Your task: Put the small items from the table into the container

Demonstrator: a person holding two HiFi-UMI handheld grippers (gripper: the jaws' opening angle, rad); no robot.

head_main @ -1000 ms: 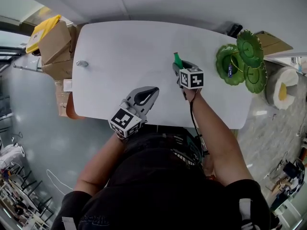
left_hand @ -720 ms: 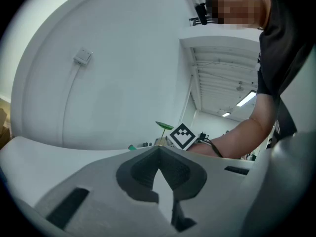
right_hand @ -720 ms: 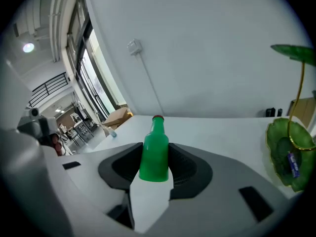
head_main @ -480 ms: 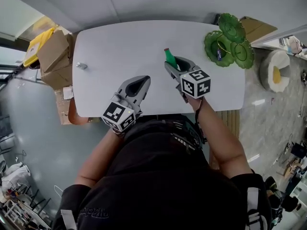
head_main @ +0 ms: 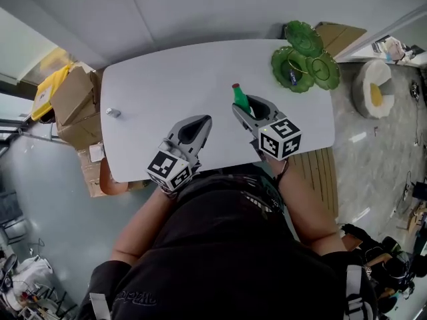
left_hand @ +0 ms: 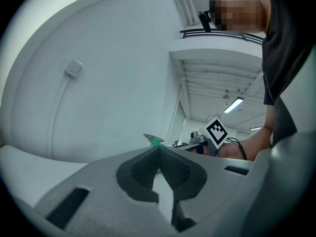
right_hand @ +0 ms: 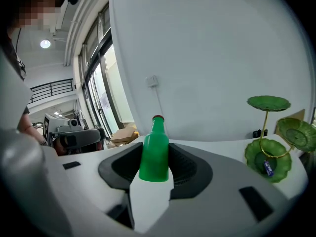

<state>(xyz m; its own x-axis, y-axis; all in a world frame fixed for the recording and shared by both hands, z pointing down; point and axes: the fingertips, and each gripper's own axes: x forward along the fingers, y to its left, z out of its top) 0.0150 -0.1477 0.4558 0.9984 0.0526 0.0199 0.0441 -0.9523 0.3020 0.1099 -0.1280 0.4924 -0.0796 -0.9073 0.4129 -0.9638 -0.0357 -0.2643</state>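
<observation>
A small green bottle (right_hand: 154, 154) with a red cap stands upright between the jaws of my right gripper (right_hand: 155, 147), which is shut on its body. In the head view that bottle (head_main: 241, 99) pokes out of the right gripper (head_main: 248, 109) above the white table (head_main: 167, 79). My left gripper (head_main: 191, 131) hovers beside it over the table's near edge; its jaws (left_hand: 159, 149) meet at the tips with nothing in them. The green tiered leaf-dish stand (head_main: 303, 55) is at the table's far right corner, a blue item (head_main: 291, 77) in its lower dish. A small silver item (head_main: 113, 113) lies at the table's left.
Cardboard boxes (head_main: 70, 102) with a yellow piece (head_main: 48, 92) stand on the floor left of the table. A white round object (head_main: 373, 93) sits on the floor to the right. A plain white wall runs behind the table. The stand (right_hand: 269, 132) is right of the held bottle.
Both grippers have risen off the table toward me. The right one carries the green bottle up with it.
</observation>
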